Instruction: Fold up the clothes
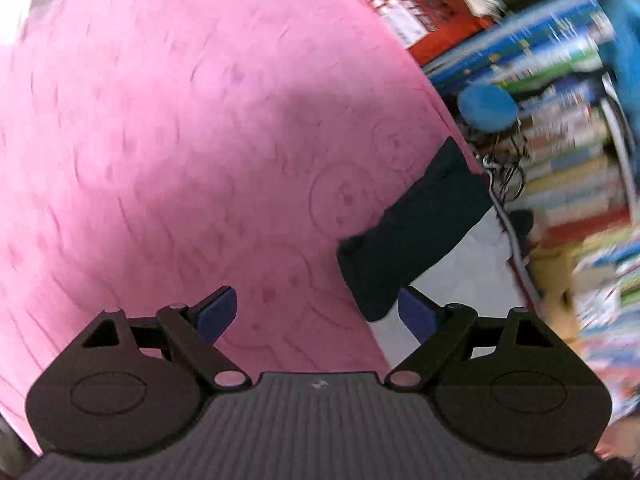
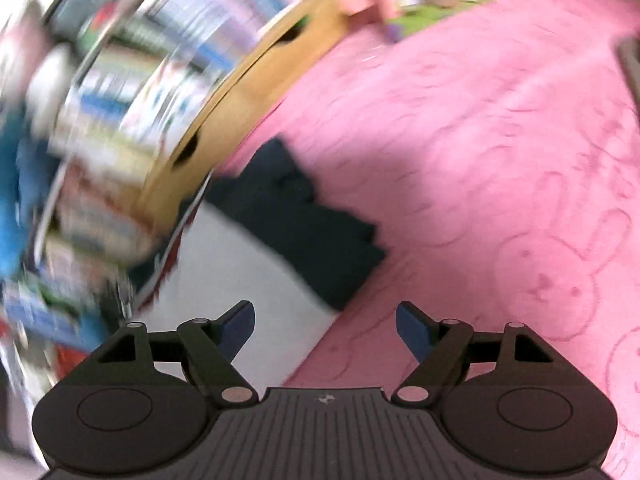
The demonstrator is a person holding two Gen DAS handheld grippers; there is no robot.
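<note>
A folded dark navy garment (image 1: pixel 416 232) lies at the right edge of a pink bunny-print blanket (image 1: pixel 180 140), partly over a white surface (image 1: pixel 460 292). My left gripper (image 1: pixel 318 314) hangs open just short of it, nothing between the blue pads (image 1: pixel 218 312). In the right wrist view the same dark garment (image 2: pixel 304 216) lies ahead and slightly left on the pink blanket (image 2: pixel 480 160). My right gripper (image 2: pixel 325 330) is open and empty, above the border between blanket and white surface (image 2: pixel 248 276). Both views are blurred.
Stacked colourful books and boxes (image 1: pixel 560 120) crowd the right side in the left wrist view, with a blue round object (image 1: pixel 486 106) and wires near them. A tan wooden board with holes (image 2: pixel 224 112) and blurred book stacks (image 2: pixel 100 120) border the blanket.
</note>
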